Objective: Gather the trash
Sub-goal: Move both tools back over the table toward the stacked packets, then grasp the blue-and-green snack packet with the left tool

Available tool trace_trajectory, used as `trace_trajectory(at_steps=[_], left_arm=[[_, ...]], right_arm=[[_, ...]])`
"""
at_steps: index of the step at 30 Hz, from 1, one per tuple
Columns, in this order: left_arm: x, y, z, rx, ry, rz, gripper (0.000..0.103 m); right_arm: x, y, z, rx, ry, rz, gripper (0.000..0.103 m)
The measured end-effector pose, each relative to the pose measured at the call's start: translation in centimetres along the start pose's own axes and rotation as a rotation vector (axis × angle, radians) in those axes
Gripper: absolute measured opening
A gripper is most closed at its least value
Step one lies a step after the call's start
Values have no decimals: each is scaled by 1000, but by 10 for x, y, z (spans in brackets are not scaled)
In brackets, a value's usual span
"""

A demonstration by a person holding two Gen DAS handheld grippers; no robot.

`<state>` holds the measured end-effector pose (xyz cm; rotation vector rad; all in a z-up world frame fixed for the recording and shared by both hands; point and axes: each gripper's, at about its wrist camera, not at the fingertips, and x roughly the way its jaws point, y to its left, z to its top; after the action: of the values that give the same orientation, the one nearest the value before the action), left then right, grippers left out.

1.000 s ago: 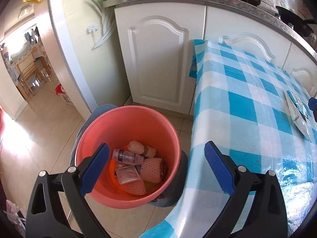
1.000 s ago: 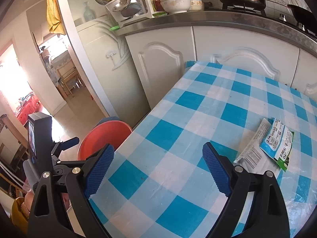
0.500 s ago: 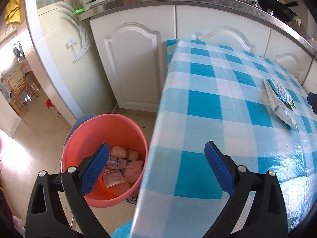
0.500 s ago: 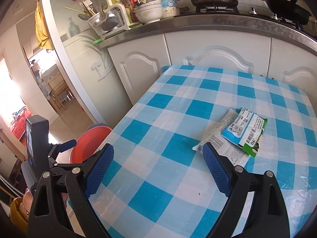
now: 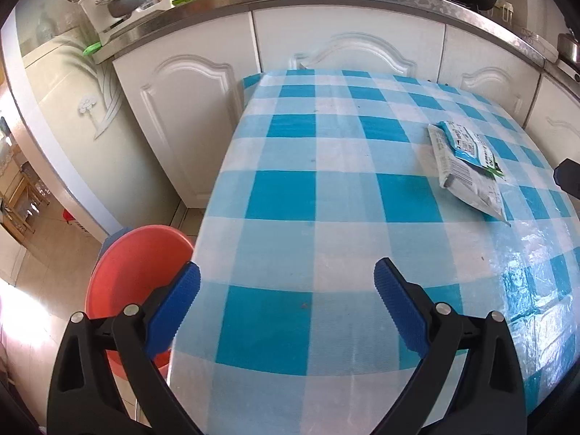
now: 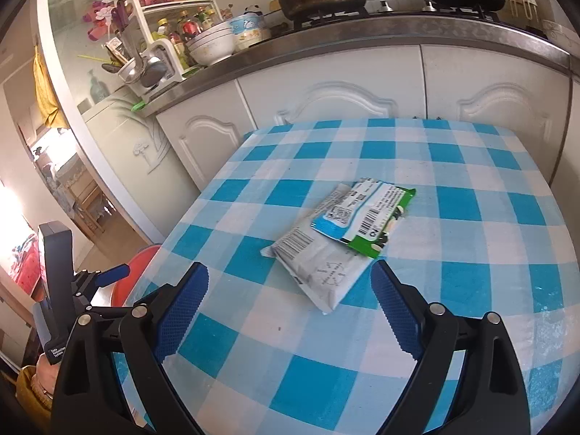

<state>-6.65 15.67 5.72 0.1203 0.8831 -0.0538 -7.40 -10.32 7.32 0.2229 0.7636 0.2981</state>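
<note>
Two flat wrappers, overlapped on the checked counter, now sit just ahead of the right tongs, both tongs gaping and empty, since left tongs swung off the red bin w/ trash inside — prob. next pickup.

On the back of my left gripper, seen from the right wrist view, a small white label reads "Data Acquisition System" as far as I can make it out. The blue-and-green wrapper on the checked tablecloth carries a barcode, a QR-like square and lines of small print that I cannot read. The grey-white packet under it has another barcode and a round crosshair mark, also with no legible words.
</note>
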Motion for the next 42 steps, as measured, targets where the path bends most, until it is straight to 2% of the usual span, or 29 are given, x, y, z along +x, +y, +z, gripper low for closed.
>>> trace_trajectory(at_steps=[4, 10, 12, 18, 22, 29, 37, 42], left_arm=[[3, -22, 4, 36, 4, -44, 97], [3, -61, 18, 108, -7, -157, 97], [2, -78, 24, 142, -12, -201, 97], [9, -133, 52, 262, -19, -267, 97], [26, -167, 75, 333, -16, -273, 97], [74, -205, 110, 370, 72, -272, 97], [97, -202, 124, 309, 105, -289, 96], [100, -201, 124, 291, 92, -279, 86]], right_arm=[[-6, -27, -3, 50, -9, -24, 90], [-20, -67, -7, 111, -40, -69, 90], [-24, -79, -8, 137, -52, -77, 90], [-31, -113, -11, 209, -69, -92, 90], [-31, -129, -14, 245, -69, -94, 90], [-27, -140, -17, 268, -53, -66, 90], [-14, -142, -19, 272, -26, -46, 90], [-7, -141, -19, 274, -10, -39, 90]])
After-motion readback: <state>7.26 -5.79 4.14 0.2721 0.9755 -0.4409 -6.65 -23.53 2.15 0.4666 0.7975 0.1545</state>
